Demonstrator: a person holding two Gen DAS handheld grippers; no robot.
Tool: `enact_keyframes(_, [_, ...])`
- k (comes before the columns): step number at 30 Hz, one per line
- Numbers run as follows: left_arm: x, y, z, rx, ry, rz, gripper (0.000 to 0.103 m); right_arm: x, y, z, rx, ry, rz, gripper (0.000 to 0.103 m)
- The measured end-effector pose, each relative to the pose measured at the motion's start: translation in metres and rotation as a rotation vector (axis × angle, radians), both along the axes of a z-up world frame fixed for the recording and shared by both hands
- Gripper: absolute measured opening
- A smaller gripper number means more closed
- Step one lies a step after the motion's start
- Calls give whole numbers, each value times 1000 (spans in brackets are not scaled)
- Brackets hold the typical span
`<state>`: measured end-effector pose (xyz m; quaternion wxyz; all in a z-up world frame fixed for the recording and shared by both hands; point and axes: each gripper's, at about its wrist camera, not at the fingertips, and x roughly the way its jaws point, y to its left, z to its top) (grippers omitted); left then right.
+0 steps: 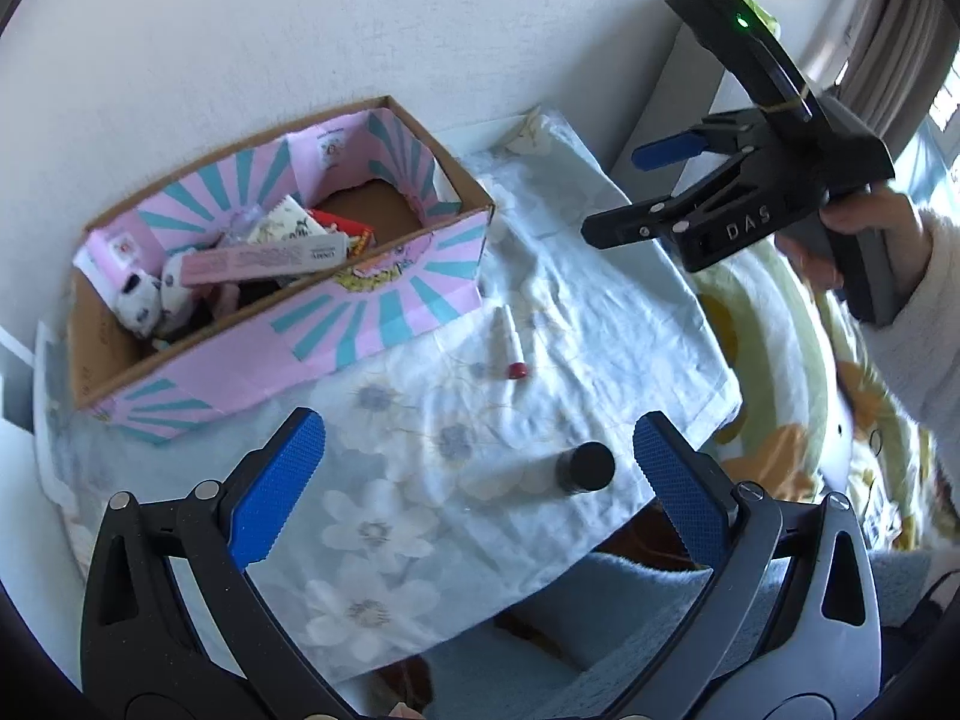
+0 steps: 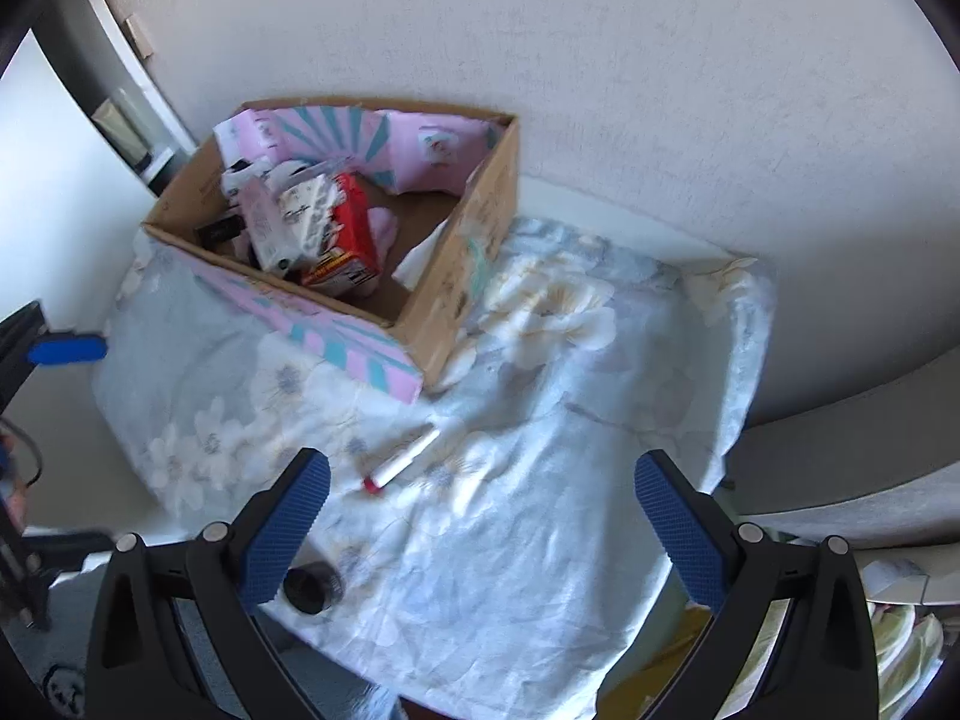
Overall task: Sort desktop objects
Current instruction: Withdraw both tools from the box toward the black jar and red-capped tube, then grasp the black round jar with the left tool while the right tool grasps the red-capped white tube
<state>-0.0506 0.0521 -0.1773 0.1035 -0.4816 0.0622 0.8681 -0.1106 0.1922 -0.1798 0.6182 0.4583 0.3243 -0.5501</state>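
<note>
Left-wrist view, left to right. A pink-and-teal striped cardboard box (image 1: 288, 294) stands at the left of the surface against the white wall, already holding several sorted items: a long pink carton, a red packet, small white soft toys. To the right of the box, on the pale blue floral cloth (image 1: 600, 312) covering the surface, lies a slim white tube with a red cap (image 1: 509, 341), its long axis running away from the camera, cap end nearer. Nearer still lies a white cylinder with a black cap (image 1: 564, 473), long axis running roughly left to right across the view, black cap to the right. The left gripper (image 1: 480, 480) hangs above it with its blue-padded jaws spread wide and holding nothing; the cylinder sits between the jaws, nearer the right pad. At upper right the right gripper (image 1: 624, 198), held by a hand (image 1: 840, 240) in a white sleeve, is raised well above the surface.

Right-wrist view. The left gripper's blue finger pad (image 2: 66, 351) shows at the left edge. The box (image 2: 336, 222) is upper left; the red-capped tube (image 2: 402, 459) lies diagonally in front of the jaws, cap nearer. The black-capped cylinder (image 2: 312, 588) is partly hidden behind the left finger. The right gripper (image 2: 480, 516) is spread open and empty.

Judgement: two items remain unsorted. The left gripper is the nearer to the black-capped cylinder, but its closing line runs along the cylinder's axis; a turn of the wrist would probably be needed to close across the body.
</note>
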Motion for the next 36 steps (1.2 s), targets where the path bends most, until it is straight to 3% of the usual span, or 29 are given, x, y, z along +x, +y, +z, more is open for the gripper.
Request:
enact_keyframes(6, [9, 6, -8, -73, 46, 47, 103, 10, 2, -7, -7, 34, 39, 102])
enact_keyframes(11, [13, 12, -12, -99, 40, 26, 103, 5, 1, -14, 7, -29, 24, 102])
enact_keyframes(15, [13, 14, -20, -113, 22, 27, 103, 2, 0, -19, 23, -22, -6, 102])
enact_keyframes(19, [16, 14, -28, -114, 24, 44, 103, -11, -2, -25, 58, -68, -74, 102])
enact_keyframes(22, [19, 14, -41, -85, 3, 54, 103, -23, -2, -24, 34, -91, -189, 102])
enact_keyframes(27, [17, 24, -65, -46, -29, 56, 103, -32, -15, -44, 74, -108, -255, 102])
enact_keyframes(33, [17, 53, -95, -9, -29, 39, 103, 13, -18, -79, 41, -49, -54, 101])
enact_keyframes(36, [14, 71, -112, -53, -11, 25, 103, 35, -10, -88, -6, -8, 5, 94])
